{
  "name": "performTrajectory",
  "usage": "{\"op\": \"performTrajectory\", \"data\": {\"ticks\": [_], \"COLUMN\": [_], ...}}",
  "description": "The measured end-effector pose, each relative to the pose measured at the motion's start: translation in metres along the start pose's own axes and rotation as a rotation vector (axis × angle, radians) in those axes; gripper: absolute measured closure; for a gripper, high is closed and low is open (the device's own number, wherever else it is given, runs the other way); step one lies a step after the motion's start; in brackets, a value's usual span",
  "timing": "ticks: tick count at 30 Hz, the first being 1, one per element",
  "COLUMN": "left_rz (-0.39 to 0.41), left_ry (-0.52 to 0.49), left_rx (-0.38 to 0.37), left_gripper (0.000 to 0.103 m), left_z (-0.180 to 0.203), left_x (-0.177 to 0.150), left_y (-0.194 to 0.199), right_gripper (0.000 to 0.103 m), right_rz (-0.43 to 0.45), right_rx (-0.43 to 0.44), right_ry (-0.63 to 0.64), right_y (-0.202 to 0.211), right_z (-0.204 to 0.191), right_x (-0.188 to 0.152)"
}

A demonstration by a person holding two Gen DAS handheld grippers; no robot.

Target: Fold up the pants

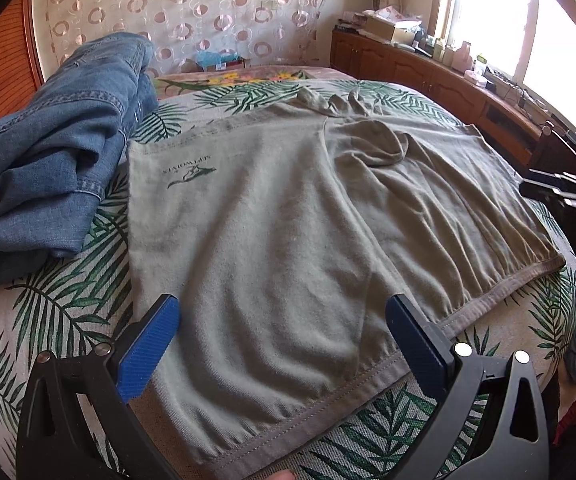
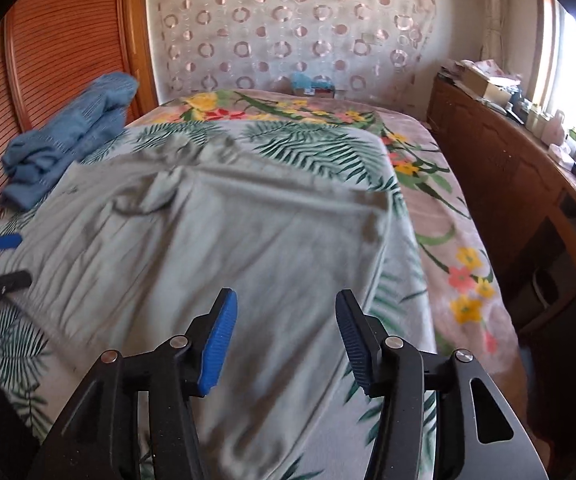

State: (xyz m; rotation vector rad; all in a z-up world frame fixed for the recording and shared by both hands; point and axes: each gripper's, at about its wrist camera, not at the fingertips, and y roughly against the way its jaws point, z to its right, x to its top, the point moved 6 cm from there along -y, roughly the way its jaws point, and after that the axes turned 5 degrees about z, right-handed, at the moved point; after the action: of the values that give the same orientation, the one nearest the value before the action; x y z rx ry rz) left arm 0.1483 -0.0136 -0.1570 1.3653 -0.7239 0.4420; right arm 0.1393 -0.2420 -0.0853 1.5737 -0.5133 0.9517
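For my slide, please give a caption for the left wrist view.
Open left hand-held gripper above grey pants spread on a leaf-print bed.

left wrist: low, near | right wrist: higher | both face headward, sharing pants

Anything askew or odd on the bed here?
The grey-green knit shorts lie mostly flat, but fabric is bunched near the crotch. The crumpled blue denim garment sits heaped beside them. Nothing looks damaged.
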Motion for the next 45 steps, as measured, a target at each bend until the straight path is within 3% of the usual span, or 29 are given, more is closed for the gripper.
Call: {"op": "performTrajectory", "data": {"ticks": [7,12,17,25,27,31,35,42,45], "left_rz": [-0.029,-0.030,-0.043,0.021,0.026,-0.009,-0.018,-0.012,-0.015], "left_ry": [-0.037,-0.032,-0.041,0.033,0.050,0.093,0.088,0.064,0.062], "left_rx": [0.031,0.034,0.021,-0.001,0.007,0.007,-0.011,-0.010,-0.031], "left_gripper": [0.000,0.000,0.000,0.000,0.004,0.023,0.040,0.060,0.077], "left_z": [0.005,0.005,0.004,-0.025,-0.036,-0.050,-0.045,-0.037,-0.035], "left_x": [-0.003,-0.004,-0.004,-0.006,-0.012,-0.028,-0.040,-0.047,-0.046], "left_y": [-0.004,-0.003,-0.002,0.047,0.054,0.053,0.055,0.058,0.057], "right_gripper": [0.050,0.049,0.037,0.037,0.037,0.037,0.037,0.037,0.037], "right_rz": [-0.022,-0.028,0.001,0.060,0.080,0.091,0.087,0.080,0.075], "right_rx": [0.041,0.015,-0.014,0.018,0.025,0.051,0.071,0.074,0.075], "right_ry": [-0.031,-0.020,-0.003,-0.034,-0.038,-0.043,-0.041,-0.041,-0.050], "right_y": [0.023,0.025,0.031,0.045,0.050,0.050,0.046,0.042,0.042], "right_z": [-0.004,-0.002,-0.017,-0.038,-0.041,-0.052,-0.056,-0.057,-0.058], "right_x": [-0.027,-0.036,-0.034,-0.033,-0.031,-0.031,-0.031,-0.030,-0.032]}}
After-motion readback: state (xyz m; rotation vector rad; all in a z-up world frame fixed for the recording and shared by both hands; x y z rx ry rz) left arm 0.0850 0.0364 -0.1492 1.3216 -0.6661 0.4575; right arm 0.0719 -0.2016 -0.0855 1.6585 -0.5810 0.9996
